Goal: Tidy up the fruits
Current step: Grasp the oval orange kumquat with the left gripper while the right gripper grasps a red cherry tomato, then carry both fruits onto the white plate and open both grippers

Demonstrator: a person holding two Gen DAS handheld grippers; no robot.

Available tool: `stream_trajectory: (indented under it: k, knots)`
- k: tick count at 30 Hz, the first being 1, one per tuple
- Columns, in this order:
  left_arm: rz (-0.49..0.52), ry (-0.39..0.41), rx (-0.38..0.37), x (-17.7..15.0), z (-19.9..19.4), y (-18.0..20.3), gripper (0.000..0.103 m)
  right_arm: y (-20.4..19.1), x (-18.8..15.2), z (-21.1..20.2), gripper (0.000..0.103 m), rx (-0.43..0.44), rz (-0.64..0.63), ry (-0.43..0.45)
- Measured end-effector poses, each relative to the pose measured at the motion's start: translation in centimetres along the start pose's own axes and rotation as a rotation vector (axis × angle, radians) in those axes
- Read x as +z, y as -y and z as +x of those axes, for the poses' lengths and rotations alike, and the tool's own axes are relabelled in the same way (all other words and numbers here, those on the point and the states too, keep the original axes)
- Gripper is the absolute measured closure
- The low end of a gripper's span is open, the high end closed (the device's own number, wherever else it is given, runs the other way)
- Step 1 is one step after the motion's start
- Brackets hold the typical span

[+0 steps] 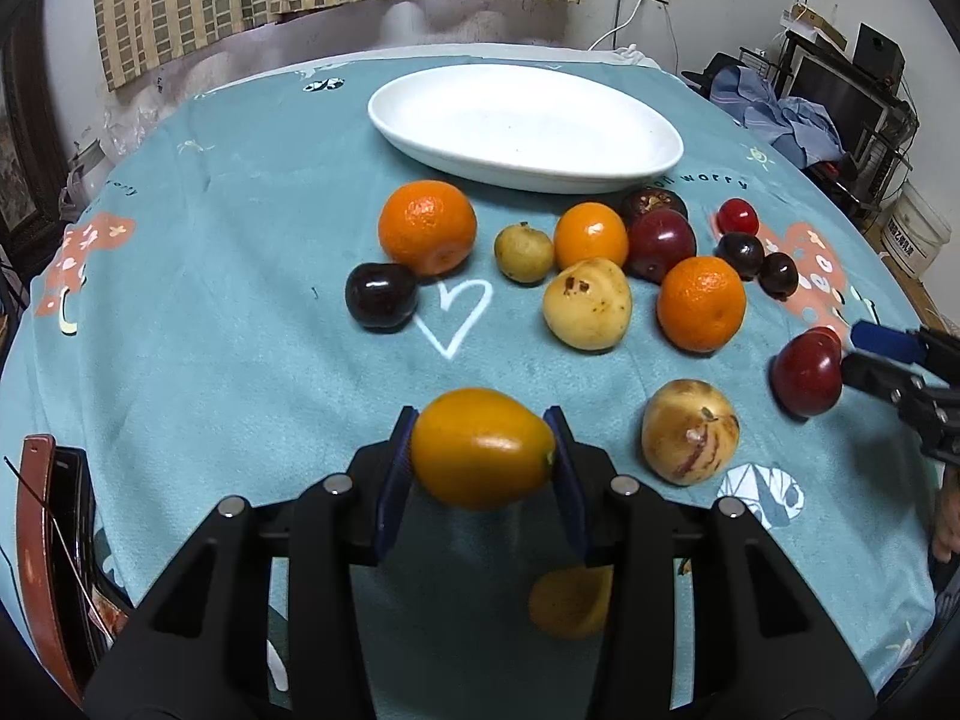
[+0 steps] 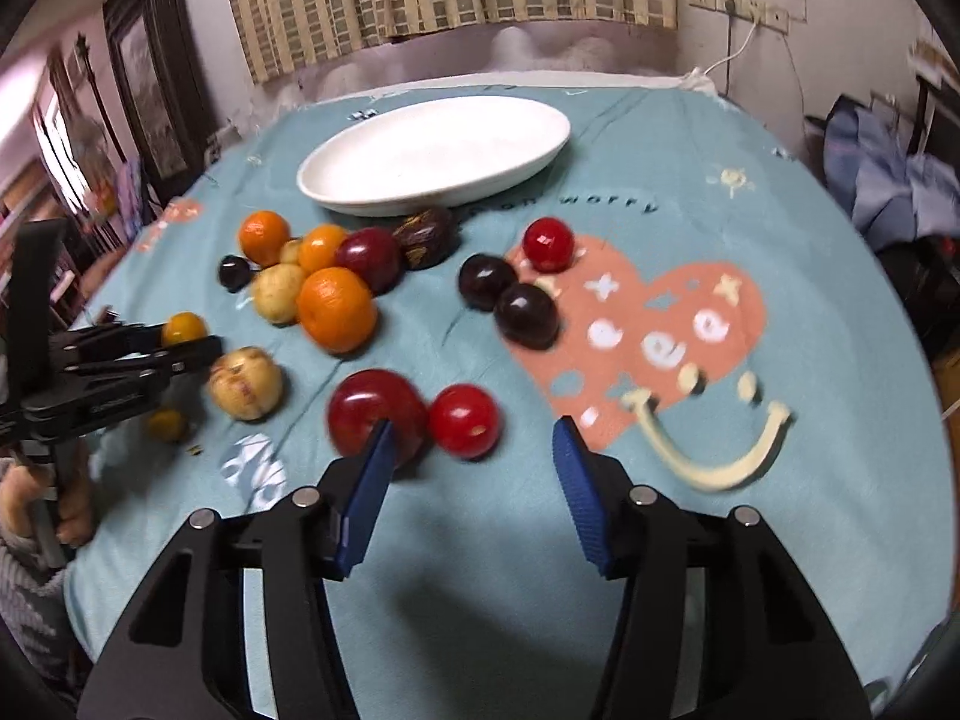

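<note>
The white plate is bare, so the sorting has barely begun. Well short of the plate, the left gripper is clamped on a small orange-yellow fruit, lifted clear of the cloth (its shadow lies beneath). The right gripper stands open, nothing pinched, with a small red fruit just ahead between its fingers. Next, probably: carry the held fruit forward over the pile to the plate.

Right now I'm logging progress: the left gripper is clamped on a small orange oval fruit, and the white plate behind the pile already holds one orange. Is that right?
Not quite. The white plate holds nothing; both wrist views show it bare. The left gripper is indeed clamped on the small orange oval fruit.
</note>
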State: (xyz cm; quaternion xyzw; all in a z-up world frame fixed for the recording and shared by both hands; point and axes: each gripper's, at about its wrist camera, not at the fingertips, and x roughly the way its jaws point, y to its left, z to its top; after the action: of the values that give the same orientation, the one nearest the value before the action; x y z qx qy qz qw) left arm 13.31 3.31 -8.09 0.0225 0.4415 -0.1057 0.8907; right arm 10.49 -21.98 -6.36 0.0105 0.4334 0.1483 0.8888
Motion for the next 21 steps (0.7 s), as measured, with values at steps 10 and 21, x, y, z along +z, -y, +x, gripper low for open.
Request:
stream_trajectory:
  k: [10, 21]
  knots:
    - [-0.008, -0.012, -0.02, -0.1, 0.4, 0.0, 0.06, 1.1, 0.3, 1.9, 0.06, 0.092, 0.046, -0.05]
    - [0.006, -0.016, -0.022, 0.0, 0.6, 0.4, 0.06, -0.1, 0.2, 2.2, 0.077, 0.05, -0.025, -0.048]
